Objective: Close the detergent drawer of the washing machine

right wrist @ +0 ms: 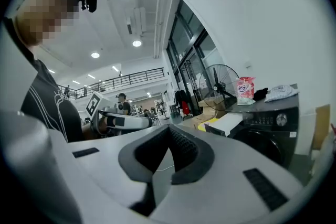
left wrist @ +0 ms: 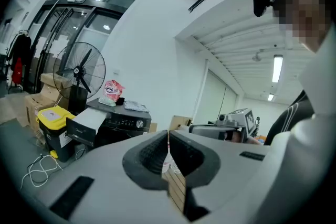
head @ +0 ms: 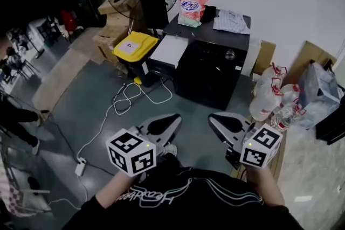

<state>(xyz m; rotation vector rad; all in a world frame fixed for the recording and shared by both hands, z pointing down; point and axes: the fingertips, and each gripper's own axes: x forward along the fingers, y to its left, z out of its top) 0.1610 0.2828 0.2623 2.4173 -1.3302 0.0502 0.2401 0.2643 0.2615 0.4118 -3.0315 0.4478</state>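
Drawer: the detergent drawer (head: pixel 168 50) juts out white at the top left of the washing machine (head: pixel 210 75), across the floor.
Progress: not begun, and the whole push is left.
Left gripper (head: pixel 164 125): jaws pressed together, empty, well away.
Right gripper (head: pixel 226 122): likewise closed, holding nothing.

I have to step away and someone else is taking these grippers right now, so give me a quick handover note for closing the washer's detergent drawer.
Left gripper: jaws shut, empty, held close to the body.
Right gripper: jaws shut, empty, also close to the body.
The washing machine stands ahead across the floor, and neither gripper touches it. Its detergent drawer sticks out, open, at the left of the control panel in the head view.
Done: nothing yet.
Left: walk up to the machine and push the drawer in until it sits flush.
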